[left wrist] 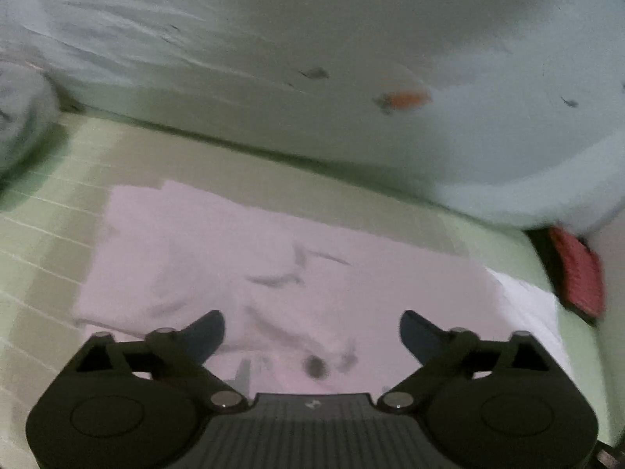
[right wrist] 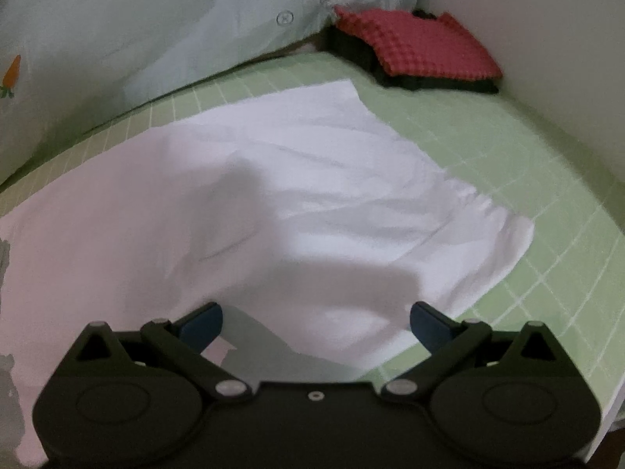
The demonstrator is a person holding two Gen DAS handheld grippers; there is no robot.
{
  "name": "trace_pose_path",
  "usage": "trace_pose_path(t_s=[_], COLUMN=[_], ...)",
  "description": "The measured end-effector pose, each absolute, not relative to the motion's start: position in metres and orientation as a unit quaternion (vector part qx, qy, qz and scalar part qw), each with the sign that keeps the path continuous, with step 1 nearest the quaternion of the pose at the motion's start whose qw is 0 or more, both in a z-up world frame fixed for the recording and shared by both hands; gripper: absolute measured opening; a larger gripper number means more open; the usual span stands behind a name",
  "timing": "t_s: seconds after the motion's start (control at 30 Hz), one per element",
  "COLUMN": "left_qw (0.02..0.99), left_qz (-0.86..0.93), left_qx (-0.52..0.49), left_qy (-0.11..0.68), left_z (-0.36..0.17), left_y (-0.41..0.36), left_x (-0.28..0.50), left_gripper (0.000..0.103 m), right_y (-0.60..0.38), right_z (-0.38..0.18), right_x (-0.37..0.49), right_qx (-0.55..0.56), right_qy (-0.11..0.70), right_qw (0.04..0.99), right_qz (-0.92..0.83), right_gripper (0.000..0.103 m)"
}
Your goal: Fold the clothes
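White garment [right wrist: 297,195], some thin pale piece of clothing whose type cannot be told, lies spread on the green grid-lined bedsheet [right wrist: 547,203], just in front of a pale duvet [left wrist: 273,39] printed with small carrots. Its far part lies fairly flat. The near part is rumpled, with soft creases and a ruffled edge toward the right in the right wrist view. A red textured cushion [right wrist: 422,43] sits on something dark in the far corner, well apart from the cloth.

Both tools are empty. The left gripper [left wrist: 312,332] hangs over the near part of the garment with its jaws spread wide and only fabric below them, not between the pads. The right gripper [right wrist: 314,322] is likewise wide open above the near edge, gripping nothing; its shadow falls across the cloth.

The step in hand looks like choosing new pinch points for the next fold. To do it well, each gripper should probably come down on a corner or a clear hem rather than mid-panel, so that only the intended layer lifts. The ruffled right edge would be better smoothed or caught at its outer tip, otherwise the creases may be folded in. Lifting both sides together and carrying them evenly toward the far edge should keep the fold line straight. The main risks are catching the bedsheet along with the cloth and dragging the flat far part out of place.
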State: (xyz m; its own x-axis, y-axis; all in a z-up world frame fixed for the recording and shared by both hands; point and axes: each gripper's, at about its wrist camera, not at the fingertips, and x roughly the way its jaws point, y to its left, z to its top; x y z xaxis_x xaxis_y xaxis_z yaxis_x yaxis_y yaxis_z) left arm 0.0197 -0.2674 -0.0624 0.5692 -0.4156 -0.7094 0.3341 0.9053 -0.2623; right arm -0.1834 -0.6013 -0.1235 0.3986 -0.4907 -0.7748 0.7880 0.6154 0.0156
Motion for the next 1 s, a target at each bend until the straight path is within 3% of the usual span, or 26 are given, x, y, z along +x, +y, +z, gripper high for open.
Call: trace_pose_path(t_s=[0.33, 0.53, 1.0], left_qw=[0.861, 0.852, 0.851], left_qz=[-0.083, -0.062, -0.047], left_qx=[0.028, 0.078, 0.082], left_qy=[0.501, 0.514, 0.516], left_z=[-0.119, -0.137, -0.149], left_y=[-0.248, -0.268, -0.269], left_x=[0.069, 0.085, 0.087], left_gripper=[0.098, 0.100, 0.103], right_y=[-0.625, -0.671, -0.738], right_z=[-0.130, -0.134, -0.145], right_x=[-0.172, -0.161, -0.156], right_qx=[0.165, 0.163, 0.176], right_qy=[0.382, 0.378, 0.401], right_qw=[0.816, 0.808, 0.815], right_qz=[-0.402, -0.421, -0.380], right_gripper=[0.103, 0.103, 0.103])
